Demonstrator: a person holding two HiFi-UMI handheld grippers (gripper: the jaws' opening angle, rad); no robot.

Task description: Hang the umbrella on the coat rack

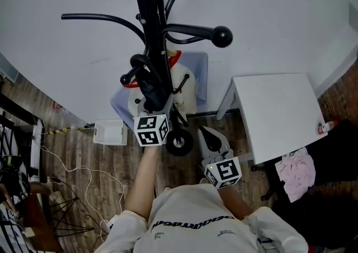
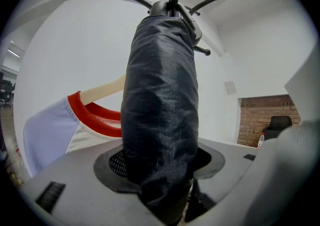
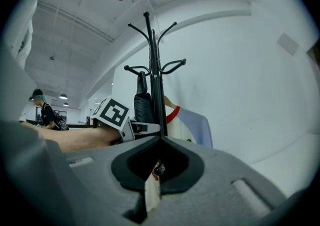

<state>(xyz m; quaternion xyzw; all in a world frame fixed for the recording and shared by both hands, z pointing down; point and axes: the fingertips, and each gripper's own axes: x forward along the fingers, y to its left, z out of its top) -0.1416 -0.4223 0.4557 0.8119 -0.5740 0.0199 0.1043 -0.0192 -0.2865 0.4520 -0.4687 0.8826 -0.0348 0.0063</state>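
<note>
shirt print point(image 1: 190, 223) right under head cam, black lettering upside down, i can't read it. left gripper point(image 1: 158, 106) clamped on folded black umbrella point(image 2: 160, 110), jaws fairly wide round it; umbrella upright against coat rack point(image 1: 151, 0) pole. right gripper point(image 1: 211, 137) jaws together, empty, well apart from umbrella. red-collared shirt point(image 2: 95, 115) on wooden hanger point(image 2: 102, 90) behind. marker cubes point(image 1: 152, 130): square patterns only, no text.

Furled black umbrella point(image 2: 160, 110) upright against coat rack point(image 1: 150, 0)

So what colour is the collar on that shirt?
The collar is red; the left gripper view shows it best.
</note>
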